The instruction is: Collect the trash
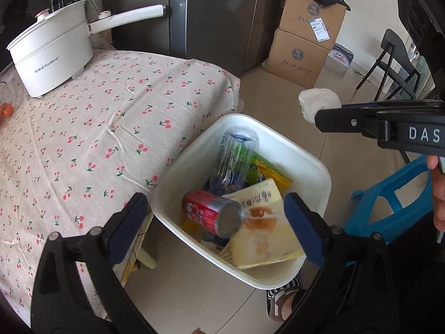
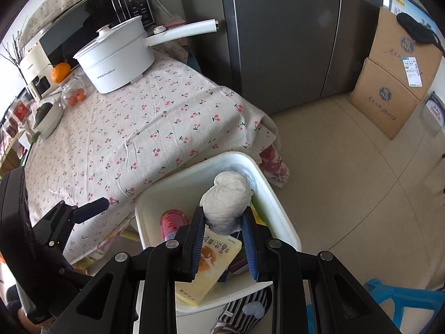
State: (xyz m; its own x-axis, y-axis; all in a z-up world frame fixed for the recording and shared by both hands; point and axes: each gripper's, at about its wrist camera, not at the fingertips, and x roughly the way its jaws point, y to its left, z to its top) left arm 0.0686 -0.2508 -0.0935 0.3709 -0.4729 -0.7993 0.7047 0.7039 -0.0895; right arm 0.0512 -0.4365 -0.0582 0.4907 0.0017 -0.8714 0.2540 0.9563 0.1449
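Trash already fills much of the white bin (image 1: pixel 319 172) on the floor beside the surface (image 1: pixel 97 139): a red can (image 1: pixel 211 213), a clear plastic bottle (image 1: pixel 233 158), a yellow carton (image 1: pixel 264 228) and wrappers. The right tool (image 2: pixel 224 224) grips a crumpled white tissue wad (image 2: pixel 226 201) above the bin, not yet dropped. The left tool (image 1: pixel 215 228) hangs released and empty over the bin. On the cherry-print cloth no loose litter shows, so the job looks nearly finished.
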